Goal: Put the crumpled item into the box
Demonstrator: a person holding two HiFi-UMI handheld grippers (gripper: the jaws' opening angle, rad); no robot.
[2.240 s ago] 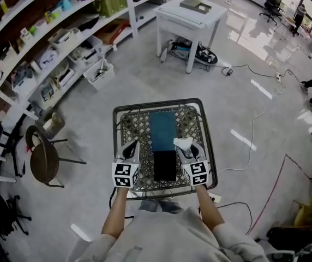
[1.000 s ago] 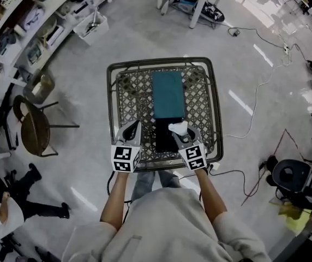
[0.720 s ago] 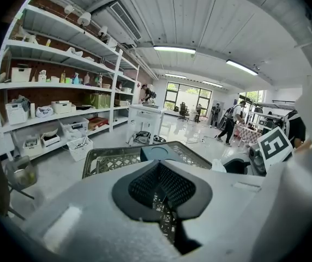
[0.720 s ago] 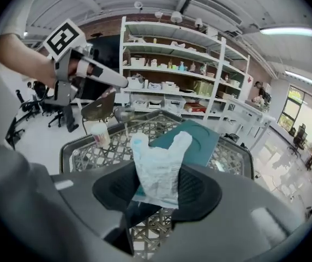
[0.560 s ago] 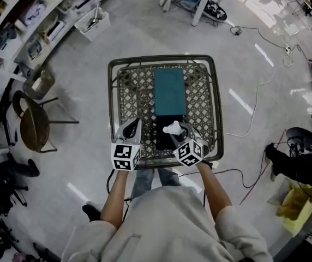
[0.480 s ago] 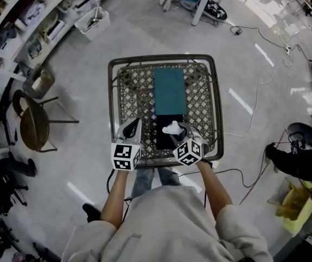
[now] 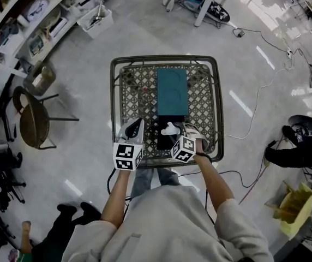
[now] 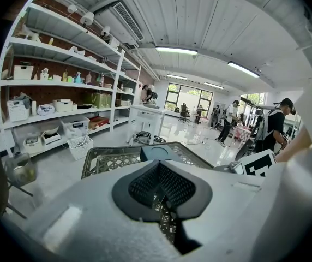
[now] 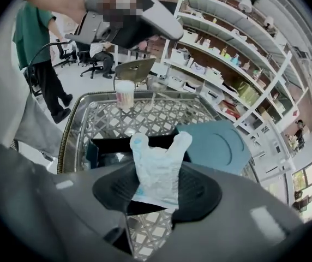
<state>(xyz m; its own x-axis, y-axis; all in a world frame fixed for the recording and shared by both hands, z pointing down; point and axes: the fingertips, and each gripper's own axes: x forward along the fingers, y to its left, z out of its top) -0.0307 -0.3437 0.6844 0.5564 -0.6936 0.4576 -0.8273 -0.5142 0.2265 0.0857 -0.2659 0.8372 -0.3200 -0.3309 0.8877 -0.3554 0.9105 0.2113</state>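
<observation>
Wad (image 9: 159, 171) of crumpled white sheet is pinched between the part-closed pads of the right gripper (image 9: 159, 194). Its long axis runs along the jaws, forked end pointing outward above the open black box (image 9: 99, 149) on the lattice table (image 7: 167, 59). The left gripper (image 8: 161, 187) is closed and empty.

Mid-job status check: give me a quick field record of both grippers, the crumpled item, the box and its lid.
right gripper: shut on the crumpled item, pointing down over the box
left gripper: shut, nothing between its jaws, over the near-left part of the table
box: black, open, on the lattice table
lid: teal, lying flat just beyond the box
item in box: not yet
</observation>
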